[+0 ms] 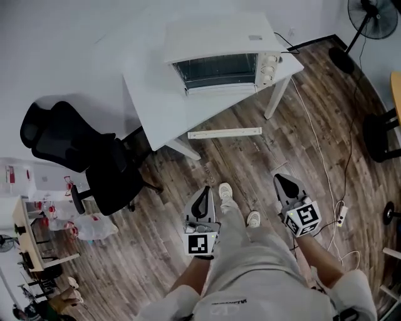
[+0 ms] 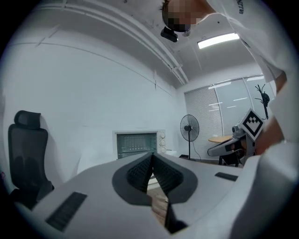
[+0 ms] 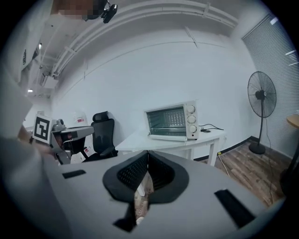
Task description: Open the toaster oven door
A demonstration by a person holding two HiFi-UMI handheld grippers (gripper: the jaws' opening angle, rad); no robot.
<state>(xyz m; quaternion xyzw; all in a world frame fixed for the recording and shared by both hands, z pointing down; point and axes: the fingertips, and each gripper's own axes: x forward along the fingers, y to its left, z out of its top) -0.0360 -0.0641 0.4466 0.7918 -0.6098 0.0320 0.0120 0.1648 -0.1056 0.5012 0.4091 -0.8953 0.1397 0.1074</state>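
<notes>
Oven (image 1: 222,57) shut, nr table (image 1: 156,106) edge.

Head camera sat on my head and looked steeply down: my legs (image 1: 250,263) close below, the surface (image 1: 156,94) and toaster oven (image 1: 222,69) well ahead. Cameras on my left gripper (image 1: 202,195) and right gripper (image 1: 285,183) looked forward along the jaws, far from the toaster oven. All three views shared the toaster oven, office chair (image 1: 69,141) and fan (image 1: 373,12).
</notes>
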